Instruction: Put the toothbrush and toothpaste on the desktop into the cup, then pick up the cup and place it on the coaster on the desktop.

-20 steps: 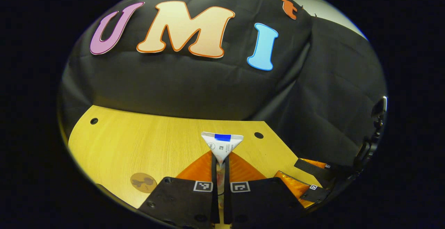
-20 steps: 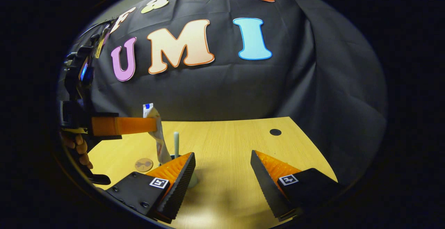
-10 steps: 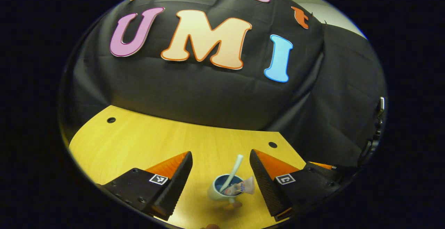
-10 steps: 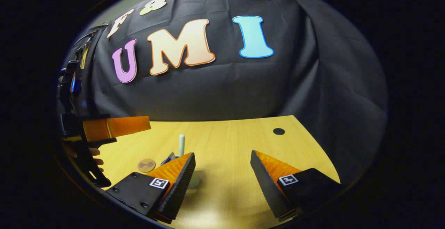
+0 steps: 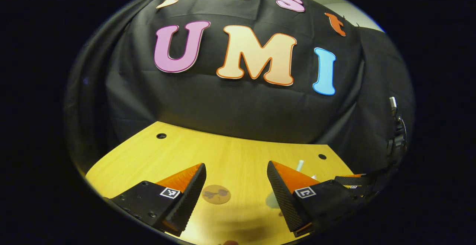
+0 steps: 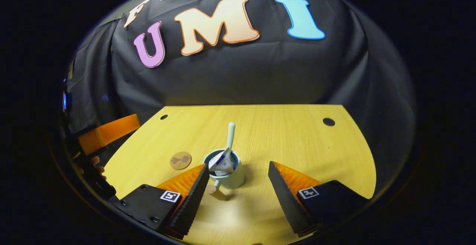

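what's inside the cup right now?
In the right gripper view, the cup holds the toothbrush, handle sticking up, and the toothpaste tube, its flat end above the rim. Their lower ends and the cup's bottom are hidden.

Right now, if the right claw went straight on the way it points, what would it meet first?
Probably the pale blue cup holding the toothbrush and toothpaste tube. It stands between the open right claw fingers, left of centre, though depth is unclear.

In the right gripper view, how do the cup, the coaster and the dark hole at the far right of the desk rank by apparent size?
Largest to smallest:
1. cup
2. coaster
3. hole
The hole lies farther from the camera, so its true size against the coaster is unsure.
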Demonstrator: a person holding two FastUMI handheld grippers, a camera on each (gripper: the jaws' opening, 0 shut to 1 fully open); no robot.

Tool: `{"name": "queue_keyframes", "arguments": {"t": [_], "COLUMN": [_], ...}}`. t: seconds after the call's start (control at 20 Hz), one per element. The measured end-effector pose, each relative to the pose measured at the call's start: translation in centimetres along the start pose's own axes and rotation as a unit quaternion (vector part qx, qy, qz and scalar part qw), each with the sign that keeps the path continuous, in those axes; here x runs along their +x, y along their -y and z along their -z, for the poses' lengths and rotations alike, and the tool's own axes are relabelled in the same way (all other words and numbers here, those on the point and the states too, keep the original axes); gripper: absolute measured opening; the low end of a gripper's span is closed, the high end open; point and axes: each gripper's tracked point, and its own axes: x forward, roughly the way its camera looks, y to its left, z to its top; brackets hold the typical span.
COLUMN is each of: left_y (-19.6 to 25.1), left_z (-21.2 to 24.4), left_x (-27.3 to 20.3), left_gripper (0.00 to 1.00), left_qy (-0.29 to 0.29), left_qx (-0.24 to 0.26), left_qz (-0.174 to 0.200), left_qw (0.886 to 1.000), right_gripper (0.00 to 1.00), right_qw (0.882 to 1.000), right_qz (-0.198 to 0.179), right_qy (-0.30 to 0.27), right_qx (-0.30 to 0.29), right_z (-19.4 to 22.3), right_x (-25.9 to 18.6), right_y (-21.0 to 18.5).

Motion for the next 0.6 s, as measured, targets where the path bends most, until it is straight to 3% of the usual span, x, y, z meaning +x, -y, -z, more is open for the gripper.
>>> {"name": "queue_keyframes", "arguments": {"t": [0.3,0.4,0.55,0.6], "left_y": [-6.5,-8.3,-11.8,-12.8], "left_z": [0.1,0.6,1.6,1.7], "left_x": [-1.9,-2.4,-3.1,-3.4], "left_gripper": [0.95,0.95,0.95,0.95], "left_qy": [0.008,0.001,-0.009,-0.010], "left_qx": [0.018,0.016,0.006,0.004], "left_qz": [-0.031,-0.039,-0.059,-0.066], "left_qw": [0.999,0.999,0.998,0.998], "right_gripper": [0.98,0.95,0.99,0.95], "right_qw": [0.993,0.990,0.985,0.983], "right_qz": [0.015,0.026,0.032,0.036], "right_qy": [-0.114,-0.135,-0.171,-0.181], "right_qx": [0.021,0.011,-0.006,-0.012], "right_z": [4.1,4.8,5.4,5.8], "right_x": [2.5,3.3,4.2,4.7], "right_y": [-1.1,-1.5,-2.4,-2.6]}}
